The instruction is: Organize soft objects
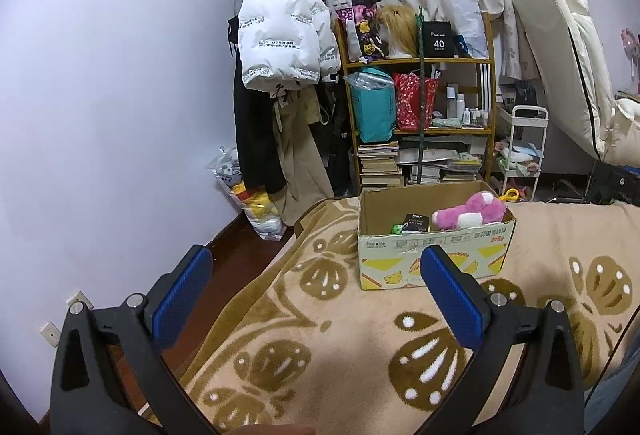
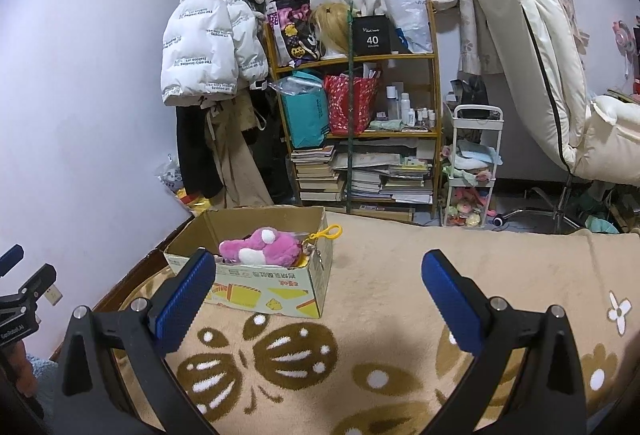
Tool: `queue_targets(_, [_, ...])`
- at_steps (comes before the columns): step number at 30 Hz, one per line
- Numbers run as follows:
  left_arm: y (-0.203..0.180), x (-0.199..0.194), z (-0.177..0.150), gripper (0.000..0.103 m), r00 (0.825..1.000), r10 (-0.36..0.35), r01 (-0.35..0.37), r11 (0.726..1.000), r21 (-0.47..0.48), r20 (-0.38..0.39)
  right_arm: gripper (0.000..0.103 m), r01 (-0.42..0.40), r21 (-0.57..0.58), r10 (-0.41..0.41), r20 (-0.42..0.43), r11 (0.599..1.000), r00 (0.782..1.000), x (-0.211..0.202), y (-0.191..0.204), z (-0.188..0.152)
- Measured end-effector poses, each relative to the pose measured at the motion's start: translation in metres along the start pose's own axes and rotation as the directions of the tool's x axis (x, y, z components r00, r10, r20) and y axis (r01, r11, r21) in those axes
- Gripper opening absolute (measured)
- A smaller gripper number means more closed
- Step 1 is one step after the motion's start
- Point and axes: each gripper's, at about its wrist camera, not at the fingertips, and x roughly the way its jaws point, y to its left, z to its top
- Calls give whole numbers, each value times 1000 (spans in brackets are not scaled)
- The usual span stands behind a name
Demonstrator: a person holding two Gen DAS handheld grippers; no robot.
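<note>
A cardboard box (image 1: pixel 436 259) stands on the beige patterned blanket (image 1: pixel 340 335). Inside lie a pink and white plush toy (image 1: pixel 472 213), a small black packet (image 1: pixel 416 223) and a small green item. In the right wrist view the box (image 2: pixel 264 287) holds the plush (image 2: pixel 260 245), and a yellow clip (image 2: pixel 330 233) hangs over its right rim. My left gripper (image 1: pixel 316 291) is open and empty, short of the box. My right gripper (image 2: pixel 320 295) is open and empty, with the box beyond its left finger. The left gripper also shows at the far left of the right wrist view (image 2: pixel 16 287).
A wooden shelf (image 1: pixel 420 95) with bags, bottles and stacked books stands behind the bed. Coats and a white puffer jacket (image 1: pixel 280 19) hang at its left. A white trolley (image 2: pixel 472 171) and a cream chair (image 2: pixel 552 75) stand on the right. The bed edge drops to dark floor on the left.
</note>
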Motion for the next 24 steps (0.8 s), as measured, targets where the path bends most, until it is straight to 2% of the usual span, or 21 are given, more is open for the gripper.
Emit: queue_targets(24, [-1, -1, -2, 102, 1000, 7, -7, 1000, -9, 0, 103, 6, -2, -6, -7, 1000, 1000, 1, 0, -1])
